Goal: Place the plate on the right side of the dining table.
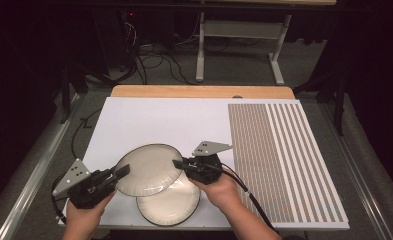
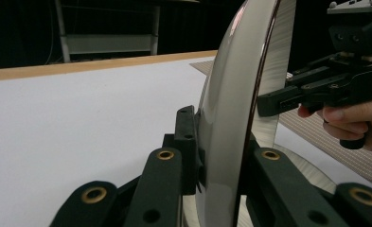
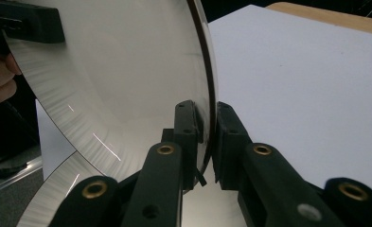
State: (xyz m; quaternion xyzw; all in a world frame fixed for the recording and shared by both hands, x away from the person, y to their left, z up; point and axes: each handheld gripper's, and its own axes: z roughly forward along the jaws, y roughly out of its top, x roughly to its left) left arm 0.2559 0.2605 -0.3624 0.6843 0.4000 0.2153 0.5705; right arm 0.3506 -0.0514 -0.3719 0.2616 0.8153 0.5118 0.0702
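High view, upper plate (image 1: 149,170) between both tongs

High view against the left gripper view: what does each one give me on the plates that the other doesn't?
High view alone: the lifted plate overlaps a second plate lying flat on the white board, with the striped mat at the right. Left gripper view alone: the left tongs clamp the lifted plate's rim edge-on, pads pressed to both faces. Both: the right tongs at the plate's opposite rim.
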